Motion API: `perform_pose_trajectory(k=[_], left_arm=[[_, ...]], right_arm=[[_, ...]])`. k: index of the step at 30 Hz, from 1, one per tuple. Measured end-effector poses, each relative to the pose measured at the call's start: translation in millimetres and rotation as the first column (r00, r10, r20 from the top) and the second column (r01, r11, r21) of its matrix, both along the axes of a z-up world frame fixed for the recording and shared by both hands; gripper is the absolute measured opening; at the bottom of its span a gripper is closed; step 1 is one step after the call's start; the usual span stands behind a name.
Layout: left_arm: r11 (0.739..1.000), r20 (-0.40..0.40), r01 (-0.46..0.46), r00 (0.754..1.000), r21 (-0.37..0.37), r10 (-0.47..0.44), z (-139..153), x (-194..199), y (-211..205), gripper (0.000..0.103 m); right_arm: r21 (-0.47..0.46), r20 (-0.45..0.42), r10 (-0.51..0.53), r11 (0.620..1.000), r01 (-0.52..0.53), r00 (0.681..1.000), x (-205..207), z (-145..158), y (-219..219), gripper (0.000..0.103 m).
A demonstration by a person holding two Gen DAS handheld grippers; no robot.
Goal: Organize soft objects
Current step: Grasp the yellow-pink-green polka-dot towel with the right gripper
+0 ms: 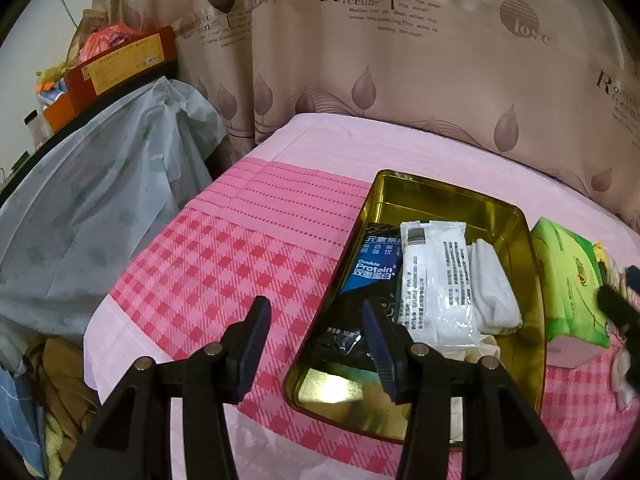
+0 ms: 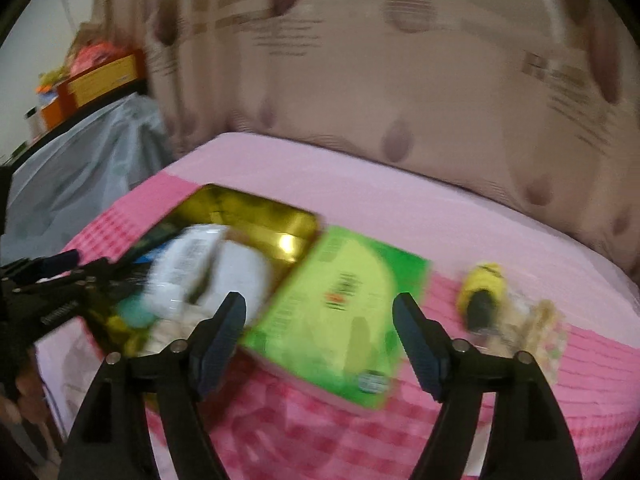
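Note:
A gold tin point(image 1: 452, 184) lies open on the pink checked bed sheet point(image 1: 224, 272). Inside it are a dark blue protein packet point(image 1: 372, 268), a white sachet point(image 1: 436, 276) and a folded white cloth point(image 1: 494, 292). A green tissue pack point(image 1: 568, 284) lies against the tin's right side. My left gripper point(image 1: 314, 308) hangs open and empty over the tin's left rim. The right wrist view is blurred. There my right gripper point(image 2: 320, 300) stands open just above the tissue pack point(image 2: 340, 272), with its pads apart from it. A yellow soft toy point(image 2: 484, 284) lies to the right.
A patterned curtain point(image 1: 400, 80) hangs behind the bed. Left of the bed stands furniture under a grey plastic cover point(image 1: 100, 200), with a red box point(image 1: 120, 60) on top. Clothes point(image 1: 60, 392) are piled at the lower left. A small pale patterned item point(image 2: 540, 328) lies beside the toy.

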State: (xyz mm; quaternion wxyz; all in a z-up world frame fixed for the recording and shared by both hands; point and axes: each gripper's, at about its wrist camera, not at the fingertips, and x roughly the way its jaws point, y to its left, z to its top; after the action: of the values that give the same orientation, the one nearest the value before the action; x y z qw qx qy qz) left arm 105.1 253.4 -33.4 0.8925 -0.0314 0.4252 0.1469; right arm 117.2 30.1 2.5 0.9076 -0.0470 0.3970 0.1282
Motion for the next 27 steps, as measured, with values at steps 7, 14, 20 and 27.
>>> perform_pose_trajectory(k=[7,14,20,27], left_arm=[[1.0,-0.006,0.006,1.0,0.009,-0.006,-1.2,0.0,-2.9,0.049],[1.0,-0.009,0.012,1.0,0.019,-0.012,-2.4,0.3,-5.4,0.049],[0.999,-0.016,0.024,1.0,0.028,-0.023,-3.0,0.2,-8.4,0.049],[0.998,-0.023,0.035,0.999,0.042,-0.034,-4.5,1.4,-11.4,0.049]], right_arm=[[-0.047,-0.026,-0.177,0.983,0.176,0.984,7.3,-16.0,-86.6,0.073],[-0.071,-0.092,-0.339,0.94,0.333,0.936,16.3,-45.5,-161.4,0.073],[-0.085,-0.126,-0.385,0.922,0.377,0.914,27.5,-69.3,-184.7,0.073],[-0.115,-0.142,-0.412,0.91,0.398,0.9,34.6,-85.4,-211.8,0.072]])
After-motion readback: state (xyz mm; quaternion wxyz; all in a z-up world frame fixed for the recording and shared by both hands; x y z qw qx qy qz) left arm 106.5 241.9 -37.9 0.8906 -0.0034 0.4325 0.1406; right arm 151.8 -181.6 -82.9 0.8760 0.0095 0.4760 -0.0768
